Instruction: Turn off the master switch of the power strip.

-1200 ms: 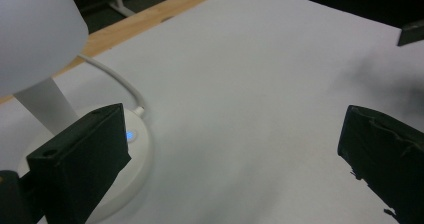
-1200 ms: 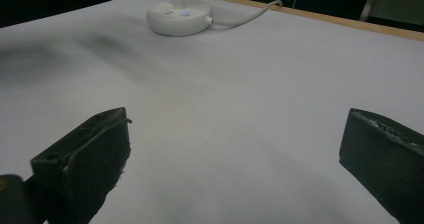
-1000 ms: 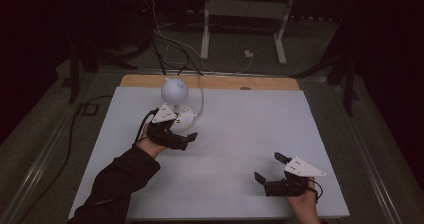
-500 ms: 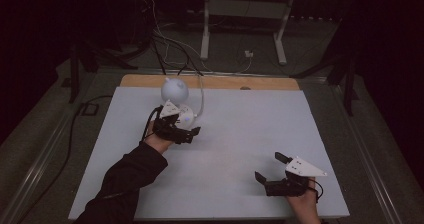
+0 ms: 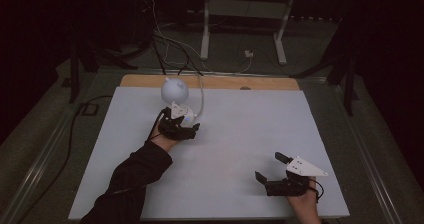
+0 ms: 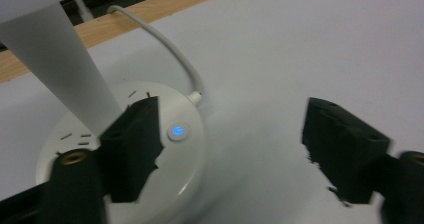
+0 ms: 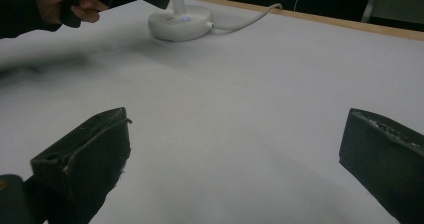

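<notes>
1. The right gripper (image 5: 270, 168) is resting near the table's (image 5: 240, 134) front right, jaws gaping wide, gripping nothing.
2. The left gripper (image 5: 187, 126) is hovering wide open, empty, over the lamp base (image 6: 185, 134).
3. The lamp's globe (image 5: 174, 89) is standing behind it, with the cord (image 6: 165, 44) trailing toward the wooden edge (image 5: 260, 82).

- No readable text, label, brand or number anywhere.
- Only sign-like mark: small round button glowing blue (image 6: 178, 131) on top of the white lamp base (image 6: 190, 159), blank, bearing no symbol or letter legible.
- Short dark slits on the lamp base near the stem, in the left gripper view: plain marks, not characters.
- Same blue dot visible on the lamp base in the right gripper view, too small to read.
- Grey three-cornered plate (image 5: 306, 167) on the right gripper: tiny dark spots only, no writing discernible.
</notes>
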`<state>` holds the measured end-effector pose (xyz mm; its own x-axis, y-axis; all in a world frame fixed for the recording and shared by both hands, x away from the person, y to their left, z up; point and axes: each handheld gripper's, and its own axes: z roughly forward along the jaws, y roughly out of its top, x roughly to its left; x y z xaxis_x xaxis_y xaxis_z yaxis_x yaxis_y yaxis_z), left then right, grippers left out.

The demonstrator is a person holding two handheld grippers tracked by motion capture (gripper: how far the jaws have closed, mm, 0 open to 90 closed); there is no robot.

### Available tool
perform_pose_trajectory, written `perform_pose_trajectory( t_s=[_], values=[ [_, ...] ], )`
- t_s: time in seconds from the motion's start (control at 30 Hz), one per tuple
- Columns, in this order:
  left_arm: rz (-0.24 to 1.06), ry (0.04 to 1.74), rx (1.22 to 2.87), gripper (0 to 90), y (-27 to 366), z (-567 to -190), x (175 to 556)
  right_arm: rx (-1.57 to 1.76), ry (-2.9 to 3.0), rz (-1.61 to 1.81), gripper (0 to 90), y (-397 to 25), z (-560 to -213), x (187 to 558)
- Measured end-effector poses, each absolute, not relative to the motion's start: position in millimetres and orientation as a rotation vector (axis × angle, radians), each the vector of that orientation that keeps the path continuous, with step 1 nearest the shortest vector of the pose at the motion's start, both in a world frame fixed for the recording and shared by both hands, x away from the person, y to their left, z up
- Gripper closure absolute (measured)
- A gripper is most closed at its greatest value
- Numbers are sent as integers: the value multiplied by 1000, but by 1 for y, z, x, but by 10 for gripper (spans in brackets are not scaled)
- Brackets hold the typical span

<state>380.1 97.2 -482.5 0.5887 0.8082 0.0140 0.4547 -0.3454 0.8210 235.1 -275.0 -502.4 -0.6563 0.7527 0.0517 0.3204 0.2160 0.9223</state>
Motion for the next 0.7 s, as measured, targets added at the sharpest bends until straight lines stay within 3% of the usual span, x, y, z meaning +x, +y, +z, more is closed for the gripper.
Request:
perform_pose_trajectory(
  t_s=[0.4,0.6,0.7],
  values=[
    [691,1058,2002,730,96,-485,392,998,2087,1445,0,-276,-502,235],
    [712,1067,2012,879,97,-489,397,996,2089,1446,0,-276,-502,235],
    [720,1068,2016,900,97,-492,399,998,2088,1450,0,-276,-502,235]
  ],
)
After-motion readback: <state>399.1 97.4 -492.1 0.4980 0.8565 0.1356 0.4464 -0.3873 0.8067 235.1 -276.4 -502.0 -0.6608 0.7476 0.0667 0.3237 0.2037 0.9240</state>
